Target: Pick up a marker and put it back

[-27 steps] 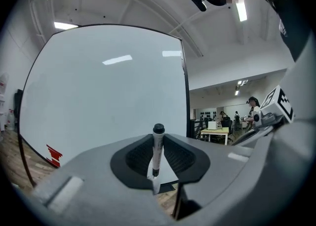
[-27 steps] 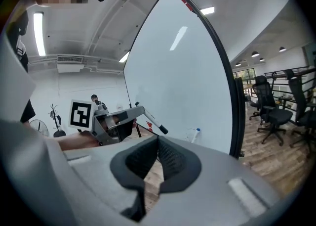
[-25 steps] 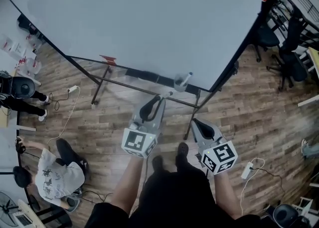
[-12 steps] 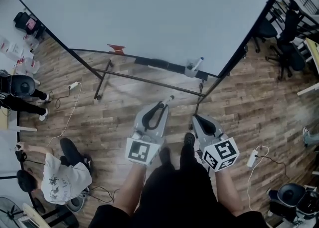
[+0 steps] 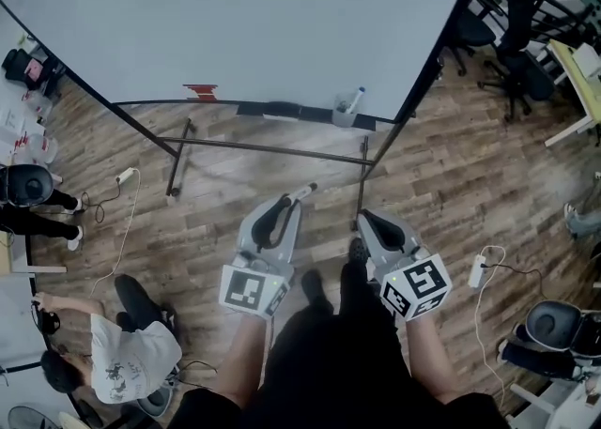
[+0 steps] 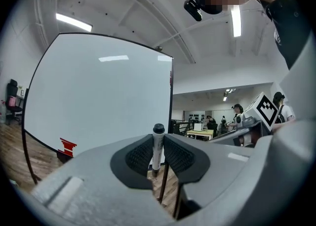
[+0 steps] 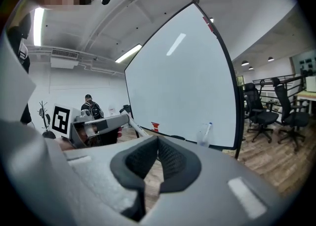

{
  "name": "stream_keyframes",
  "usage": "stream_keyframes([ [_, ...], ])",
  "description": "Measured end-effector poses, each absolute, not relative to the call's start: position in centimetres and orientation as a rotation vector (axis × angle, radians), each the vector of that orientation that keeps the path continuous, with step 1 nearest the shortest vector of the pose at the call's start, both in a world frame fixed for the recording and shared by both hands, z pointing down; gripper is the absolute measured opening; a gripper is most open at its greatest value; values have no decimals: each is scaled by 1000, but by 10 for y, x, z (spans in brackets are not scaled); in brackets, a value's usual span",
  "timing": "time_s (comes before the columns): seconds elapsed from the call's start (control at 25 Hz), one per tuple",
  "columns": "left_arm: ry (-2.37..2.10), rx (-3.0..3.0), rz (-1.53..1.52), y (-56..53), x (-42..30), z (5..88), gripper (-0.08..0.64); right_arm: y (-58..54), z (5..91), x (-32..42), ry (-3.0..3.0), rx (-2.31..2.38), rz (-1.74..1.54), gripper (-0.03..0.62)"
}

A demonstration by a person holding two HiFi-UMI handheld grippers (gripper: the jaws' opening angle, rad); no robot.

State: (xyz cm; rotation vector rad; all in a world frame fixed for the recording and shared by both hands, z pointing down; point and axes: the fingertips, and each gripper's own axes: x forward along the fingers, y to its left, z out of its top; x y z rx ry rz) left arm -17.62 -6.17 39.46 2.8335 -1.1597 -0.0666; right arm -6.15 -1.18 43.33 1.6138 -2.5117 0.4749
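Note:
My left gripper (image 5: 289, 202) (image 6: 158, 155) is shut on a white marker (image 6: 157, 147) with a black cap; its tip sticks out past the jaws (image 5: 302, 192). My right gripper (image 5: 366, 222) (image 7: 157, 152) is shut with nothing between its pads. Both are held low in front of a big whiteboard (image 5: 235, 23) on a black stand. On the board's tray stands a clear cup (image 5: 345, 114) (image 7: 202, 137) holding a blue-capped marker (image 5: 355, 99) (image 7: 208, 130). The cup is well beyond both grippers.
A red eraser-like block (image 5: 199, 92) (image 6: 67, 147) sits on the tray at the left. The stand's black legs (image 5: 362, 178) cross the wood floor. A person crouches at lower left (image 5: 127, 352). Office chairs (image 5: 512, 61) and a cable with power strip (image 5: 474, 270) lie to the right.
The whiteboard and cup have drifted farther from me and to the left in the head view. Both grippers sit lower and farther from the tray; the left still holds the marker.

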Motion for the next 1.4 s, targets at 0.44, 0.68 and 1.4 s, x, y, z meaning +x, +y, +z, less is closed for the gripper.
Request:
stream_keyframes([
  [0.44,-1115,2854,-84,-47,-174,385,77,2,420,-55,-2519,1695,438,3],
  [0.68,-1092,2854,-60,-46,-159,393,77,4,420,-43,-2509,1711,450,3],
  [1.4,-1187,2761,23,-112,-82,415,77,-51,430,42,-2544,1663,531,3],
])
